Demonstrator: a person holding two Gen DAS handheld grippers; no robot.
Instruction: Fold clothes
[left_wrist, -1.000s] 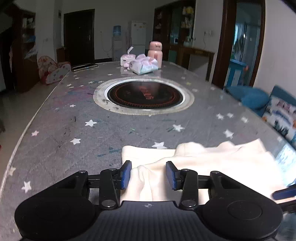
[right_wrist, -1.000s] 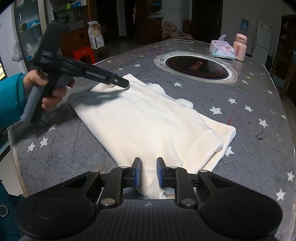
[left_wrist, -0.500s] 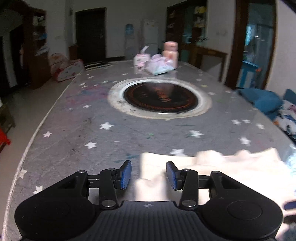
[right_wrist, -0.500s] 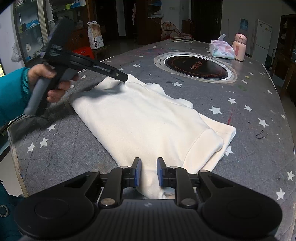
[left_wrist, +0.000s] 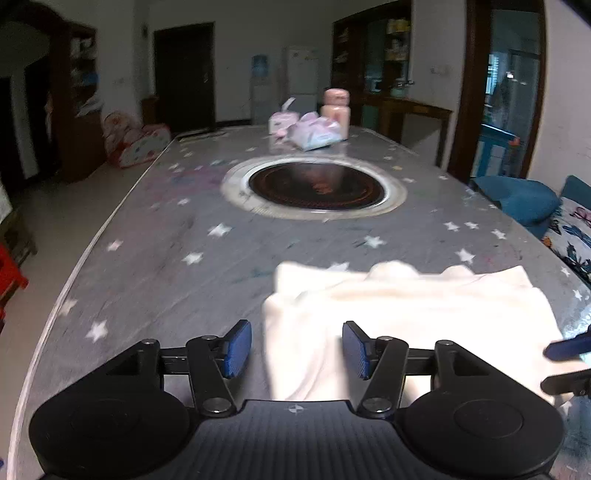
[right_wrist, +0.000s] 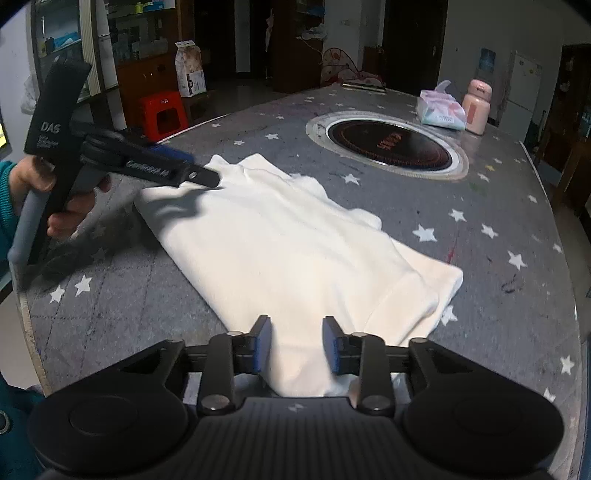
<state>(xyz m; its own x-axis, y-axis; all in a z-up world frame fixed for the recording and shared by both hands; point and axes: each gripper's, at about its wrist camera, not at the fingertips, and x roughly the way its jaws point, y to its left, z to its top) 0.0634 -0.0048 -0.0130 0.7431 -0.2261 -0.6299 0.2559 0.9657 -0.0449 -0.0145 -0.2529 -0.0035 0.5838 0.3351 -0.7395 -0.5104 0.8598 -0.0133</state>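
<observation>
A cream-white folded garment (right_wrist: 295, 243) lies flat on the grey star-patterned table (right_wrist: 498, 221). My right gripper (right_wrist: 297, 345) is open at its near edge, and the cloth lies between the fingers without being pinched. My left gripper (left_wrist: 297, 349) is open too, low over the garment (left_wrist: 406, 306), whose left edge sits between the blue pads (left_wrist: 238, 347). In the right wrist view a hand (right_wrist: 70, 206) holds the left gripper (right_wrist: 207, 179) with its tip over the garment's far left corner. The right gripper's blue tip (left_wrist: 565, 347) shows at the left wrist view's right edge.
A round black hotplate (right_wrist: 388, 142) is set into the table's middle. Behind it stand a tissue pack (right_wrist: 439, 110) and a pink bottle (right_wrist: 476, 107). A red stool (right_wrist: 162, 110) stands on the floor past the table's left edge. Blue cushions (left_wrist: 524, 199) lie beside the table.
The right gripper's fingers have spread apart and no longer pinch the garment's near edge. The left gripper has drawn back to the left and now hangs over the garment's corner.
</observation>
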